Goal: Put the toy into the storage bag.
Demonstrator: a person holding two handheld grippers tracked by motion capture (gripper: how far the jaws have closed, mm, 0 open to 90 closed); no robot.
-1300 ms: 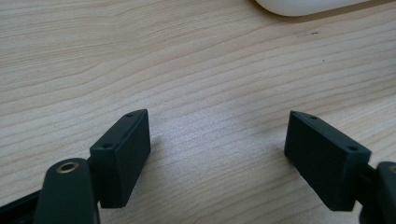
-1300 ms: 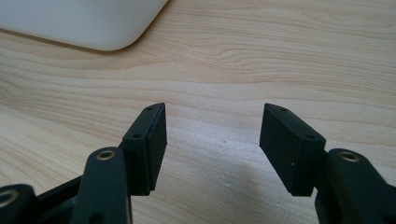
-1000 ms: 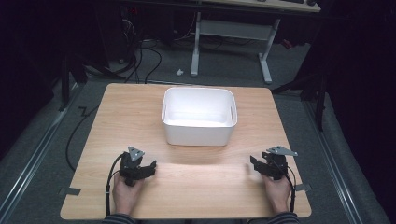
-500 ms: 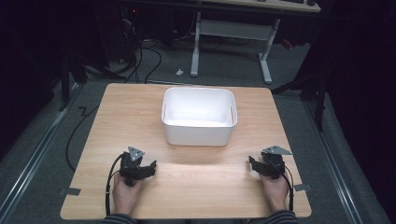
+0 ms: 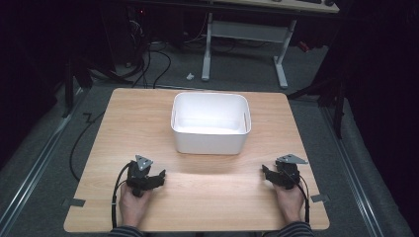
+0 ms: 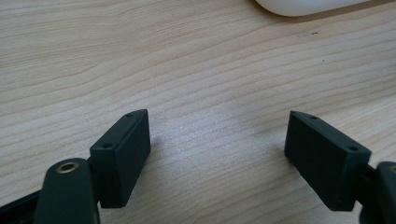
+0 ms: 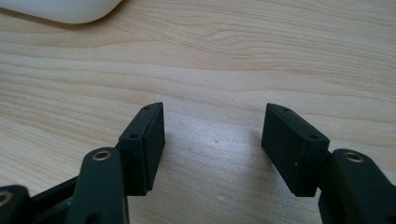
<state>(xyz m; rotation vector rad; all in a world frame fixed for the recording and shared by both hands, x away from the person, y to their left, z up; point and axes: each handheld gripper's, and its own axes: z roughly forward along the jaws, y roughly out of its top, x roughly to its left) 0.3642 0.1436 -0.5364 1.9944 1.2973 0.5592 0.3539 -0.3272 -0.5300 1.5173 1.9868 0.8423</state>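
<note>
Tub (image 5: 210, 129) sits beyond and between left hand-held gripper (image 5: 155, 178) and right hand-held gripper (image 5: 265, 173), both agape, empty

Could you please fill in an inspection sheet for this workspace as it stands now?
Surface: wooden table, bare and clean.
Job's things: white bin, upright at the middle of the far half, looks empty.
Clutter: nothing seen on the table.
Grippers: left gripper and right gripper rest near the front edge, jaws open, nothing between them; the right jaws have just been opening.
Cables: cable trails from the left gripper.
Surroundings: dark floor; desk frame behind.
</note>
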